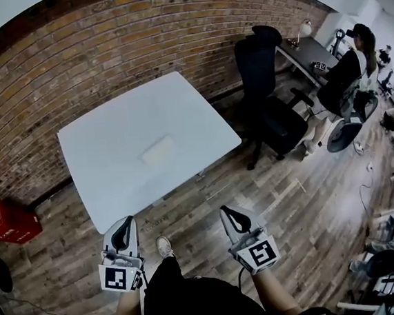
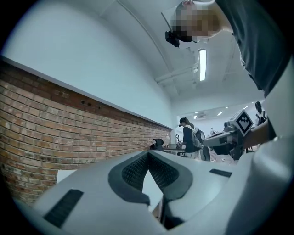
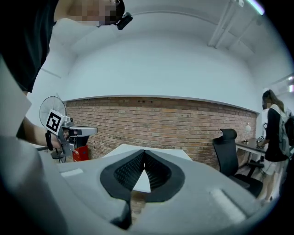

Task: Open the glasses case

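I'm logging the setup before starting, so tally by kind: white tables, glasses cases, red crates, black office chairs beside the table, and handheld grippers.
white table: 1
glasses case: 1
red crate: 1
black office chair: 1
grippers: 2, the left gripper and the right gripper, both shut
Total: 6

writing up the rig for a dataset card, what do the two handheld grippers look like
Both match: the left gripper and right gripper have pale grey tapered jaws with black ribbed pads, and each carries a white cube with black square markers. The person wears dark clothing.
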Motion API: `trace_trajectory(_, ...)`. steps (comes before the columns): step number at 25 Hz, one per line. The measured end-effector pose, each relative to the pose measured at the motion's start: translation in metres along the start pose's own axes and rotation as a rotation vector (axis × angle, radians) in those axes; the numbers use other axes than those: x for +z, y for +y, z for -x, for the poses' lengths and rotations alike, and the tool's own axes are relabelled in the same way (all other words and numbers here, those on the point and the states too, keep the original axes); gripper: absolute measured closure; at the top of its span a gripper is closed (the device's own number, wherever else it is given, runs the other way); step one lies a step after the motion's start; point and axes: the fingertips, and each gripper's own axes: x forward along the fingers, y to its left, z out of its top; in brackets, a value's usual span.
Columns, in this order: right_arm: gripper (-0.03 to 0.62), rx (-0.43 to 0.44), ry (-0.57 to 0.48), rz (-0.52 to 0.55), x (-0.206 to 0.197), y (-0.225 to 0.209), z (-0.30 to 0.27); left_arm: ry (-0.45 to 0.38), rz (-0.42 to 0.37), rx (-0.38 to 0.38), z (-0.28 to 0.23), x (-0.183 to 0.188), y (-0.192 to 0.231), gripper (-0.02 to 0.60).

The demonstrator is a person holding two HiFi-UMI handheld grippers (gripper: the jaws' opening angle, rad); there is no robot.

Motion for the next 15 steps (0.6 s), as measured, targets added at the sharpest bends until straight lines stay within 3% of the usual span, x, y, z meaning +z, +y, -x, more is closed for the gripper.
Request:
trace_trajectory(8,0.589,-0.024,-0.017,0.005,0.033,-0.010,-0.095,0.026,0.037,-0.065,-0.064,-0.005,0.070,0.575)
trace_trajectory(15,0.589,-0.071,0.031,-0.025,0.019,-0.046,-0.106,0.039,0.050,-0.117,-0.115,-0.010,0.068,0.575)
